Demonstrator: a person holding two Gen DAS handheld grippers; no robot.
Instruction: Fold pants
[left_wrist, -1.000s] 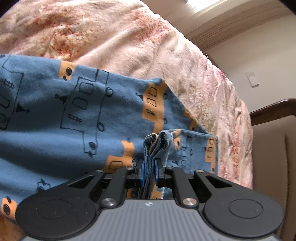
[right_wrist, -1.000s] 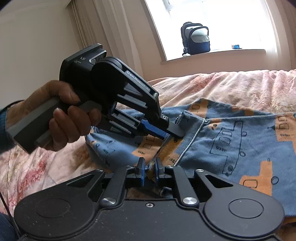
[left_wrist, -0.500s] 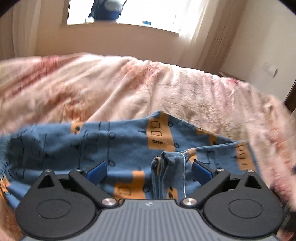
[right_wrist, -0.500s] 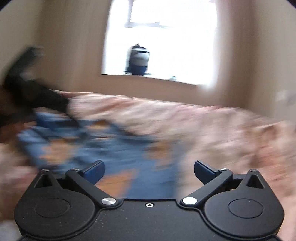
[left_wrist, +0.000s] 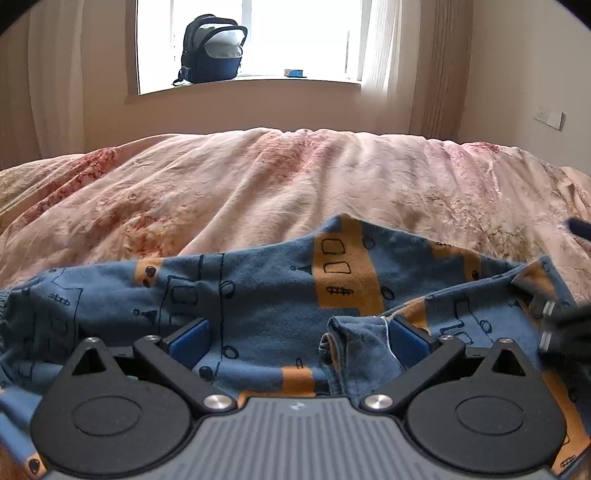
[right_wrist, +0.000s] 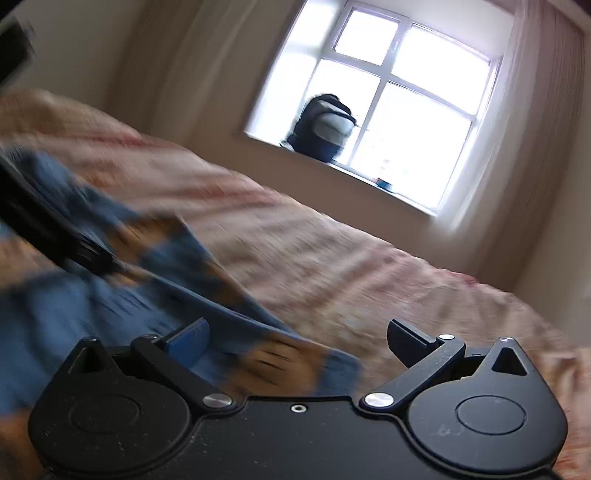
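Note:
The blue pants (left_wrist: 258, 295) with orange and black vehicle prints lie spread on the bed, folded over themselves. My left gripper (left_wrist: 299, 332) hovers low over their near edge with its jaws opening wide. A bunched hem (left_wrist: 351, 354) lies loose between them, against the right pad, not pinched. My right gripper (right_wrist: 299, 332) is open over the pants' right corner (right_wrist: 288, 362), with nothing clamped. Its view is blurred by motion. In it the left gripper (right_wrist: 48, 229) shows as a dark smear at the left. The right gripper's tip (left_wrist: 565, 328) enters the left view's right edge.
A pink floral bed cover (left_wrist: 295, 184) stretches beyond the pants to the far wall. A dark backpack (left_wrist: 212, 50) and a small blue box (left_wrist: 294, 72) stand on the window sill. Curtains hang on both sides; a wall switch (left_wrist: 550, 118) is at the right.
Both grippers were shut on pants fabric a second ago and have let it go, jaws now wide. Both views swung up toward the window; the right gripper moved away to the right.

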